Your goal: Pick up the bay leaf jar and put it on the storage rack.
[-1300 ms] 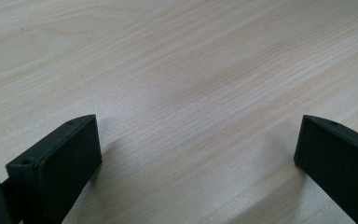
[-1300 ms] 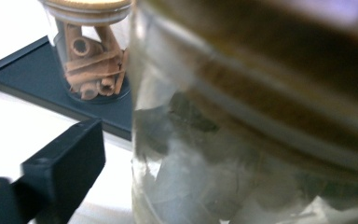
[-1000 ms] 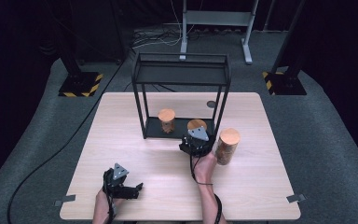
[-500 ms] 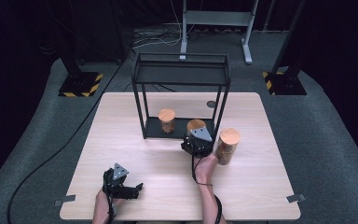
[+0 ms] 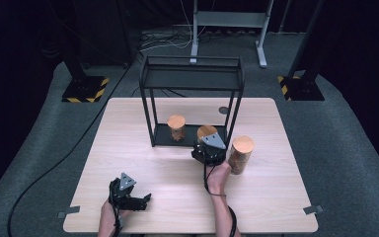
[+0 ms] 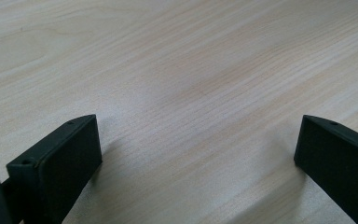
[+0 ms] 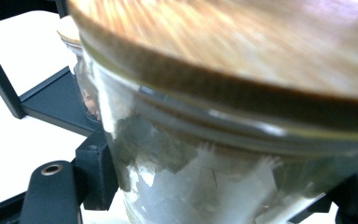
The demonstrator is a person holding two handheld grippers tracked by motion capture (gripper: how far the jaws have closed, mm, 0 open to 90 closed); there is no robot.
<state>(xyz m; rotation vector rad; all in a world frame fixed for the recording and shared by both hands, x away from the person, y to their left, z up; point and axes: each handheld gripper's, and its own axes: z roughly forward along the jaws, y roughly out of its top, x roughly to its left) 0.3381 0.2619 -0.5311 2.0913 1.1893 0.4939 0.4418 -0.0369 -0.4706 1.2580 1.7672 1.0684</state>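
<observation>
Counting three jars [image 5: 240, 154], one rack [image 5: 192, 81], two grippers [image 5: 208, 152].

Left gripper [image 5: 145, 198] low with fingers [image 6: 60, 158] spread wide; right gripper [image 5: 208, 148] reached forward, fingers [image 7: 51, 186] clamped

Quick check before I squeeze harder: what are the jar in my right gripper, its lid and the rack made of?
Jar: looks like clear glass, glossy, contents showing through. Its lid: apparently wood or bamboo, with brown grain streaks and a matte edge. Rack: thin black bars, probably painted metal, though plastic can't be ruled out.
</observation>
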